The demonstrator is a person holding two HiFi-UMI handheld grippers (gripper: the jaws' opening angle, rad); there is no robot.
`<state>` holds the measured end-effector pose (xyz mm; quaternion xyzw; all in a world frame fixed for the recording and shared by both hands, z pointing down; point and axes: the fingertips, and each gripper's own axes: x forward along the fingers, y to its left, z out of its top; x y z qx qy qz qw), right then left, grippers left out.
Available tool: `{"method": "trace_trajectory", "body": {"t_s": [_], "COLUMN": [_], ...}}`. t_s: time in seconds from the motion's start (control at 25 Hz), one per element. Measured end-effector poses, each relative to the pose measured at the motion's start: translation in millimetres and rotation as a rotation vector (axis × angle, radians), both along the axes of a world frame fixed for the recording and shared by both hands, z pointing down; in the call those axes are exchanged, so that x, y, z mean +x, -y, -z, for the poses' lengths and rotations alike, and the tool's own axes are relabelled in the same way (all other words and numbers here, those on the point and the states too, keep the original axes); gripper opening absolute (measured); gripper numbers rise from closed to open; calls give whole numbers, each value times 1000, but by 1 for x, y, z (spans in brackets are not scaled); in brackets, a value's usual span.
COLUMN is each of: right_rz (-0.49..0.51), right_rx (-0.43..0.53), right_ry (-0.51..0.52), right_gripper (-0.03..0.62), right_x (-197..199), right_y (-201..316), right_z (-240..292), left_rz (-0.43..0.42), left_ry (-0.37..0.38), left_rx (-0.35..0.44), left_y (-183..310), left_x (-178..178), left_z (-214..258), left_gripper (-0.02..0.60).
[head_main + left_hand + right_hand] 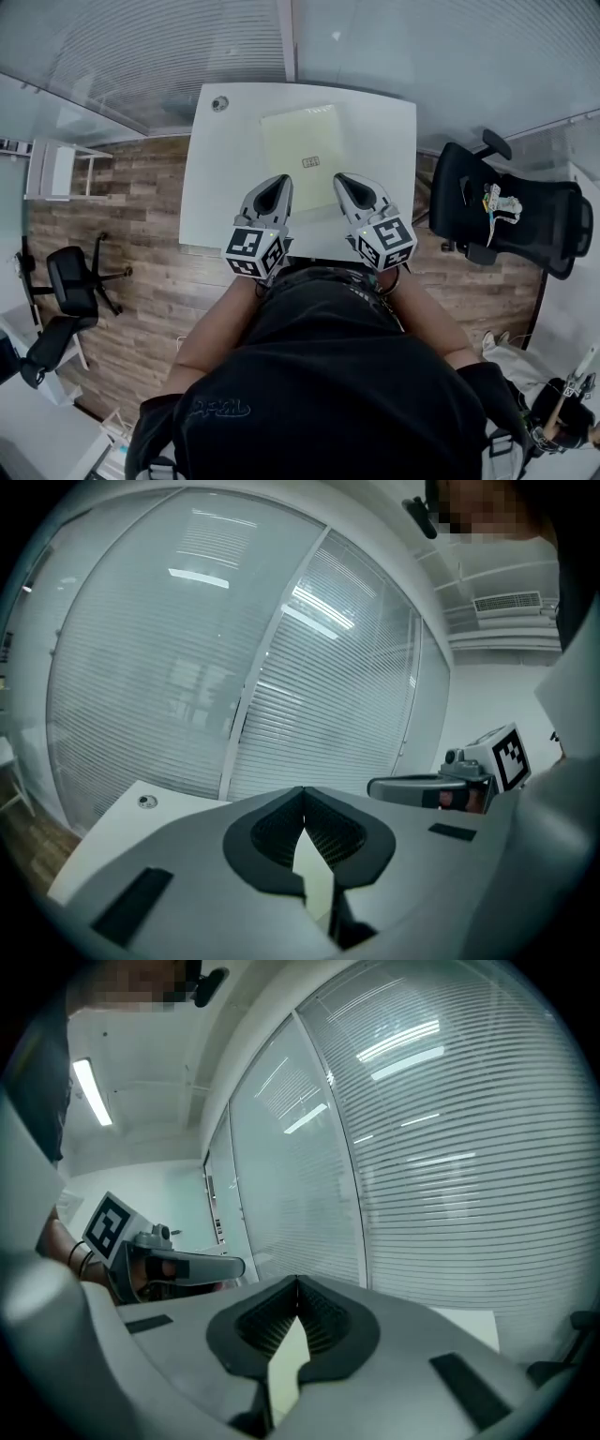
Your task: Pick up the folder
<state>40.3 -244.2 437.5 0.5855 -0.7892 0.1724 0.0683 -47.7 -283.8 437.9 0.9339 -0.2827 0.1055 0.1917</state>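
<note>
A pale yellow-green folder (303, 155) lies flat on the white table (220, 164), towards its far middle. My left gripper (277, 184) hovers over the folder's near left corner and is shut with nothing in it. My right gripper (343, 181) hovers at the folder's near right corner, also shut and empty. In the left gripper view the jaws (302, 803) meet at their tips, a strip of pale folder showing through the gap below them, and the right gripper (441, 787) shows at the right. The right gripper view shows the same closed tips (297, 1288), with the left gripper (178, 1267) at the left.
A round cable grommet (219, 103) sits in the table's far left corner. Frosted glass walls with blinds stand behind the table. A black office chair (511, 211) is at the right, two more chairs (70, 281) at the left on the wood floor.
</note>
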Motion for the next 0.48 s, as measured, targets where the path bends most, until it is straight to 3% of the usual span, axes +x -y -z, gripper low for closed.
{"method": "trace_trajectory", "body": {"t_s": [0.48], "right_rz": [9], "right_rx": [-123], "right_ry": [-12], "right_gripper": [21], "right_x": [38], "right_y": [31], "right_z": [-88], "left_rz": [68], "left_ry": [171], "left_rx": [-40], "left_y": [41], "left_x": [1], "left_z": [-107], "left_gripper": [12]}}
